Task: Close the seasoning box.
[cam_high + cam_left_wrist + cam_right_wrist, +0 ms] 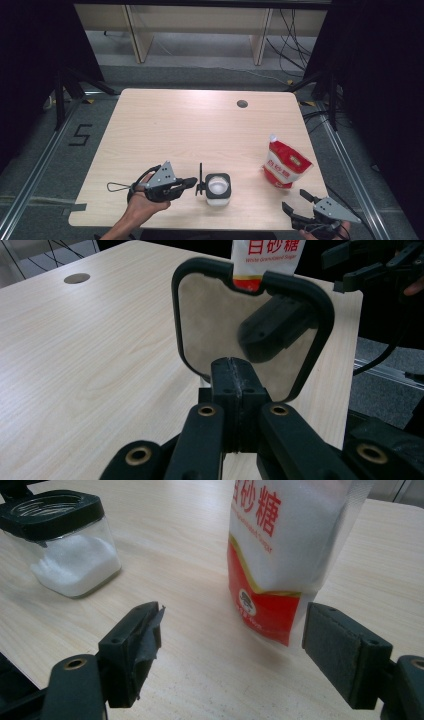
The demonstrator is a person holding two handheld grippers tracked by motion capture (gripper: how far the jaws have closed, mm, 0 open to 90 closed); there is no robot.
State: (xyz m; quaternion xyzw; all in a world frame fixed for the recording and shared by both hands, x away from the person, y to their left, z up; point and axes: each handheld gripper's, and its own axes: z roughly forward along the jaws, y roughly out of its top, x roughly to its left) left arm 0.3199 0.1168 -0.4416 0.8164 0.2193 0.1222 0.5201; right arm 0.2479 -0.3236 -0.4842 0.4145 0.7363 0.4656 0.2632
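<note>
A recording lab or test room is indicated rather than a home; a single pale wooden table with a round cable hole is set on a grey floor; metal rails are laid along the floor at both sides, and the numeral 5 is marked in black tape beside the left one; black stand legs are planted at the table's far corners; dark curtains are hung at either side; loose cables are trailed across the floor behind; light wooden furniture is lined up at the back.
</note>
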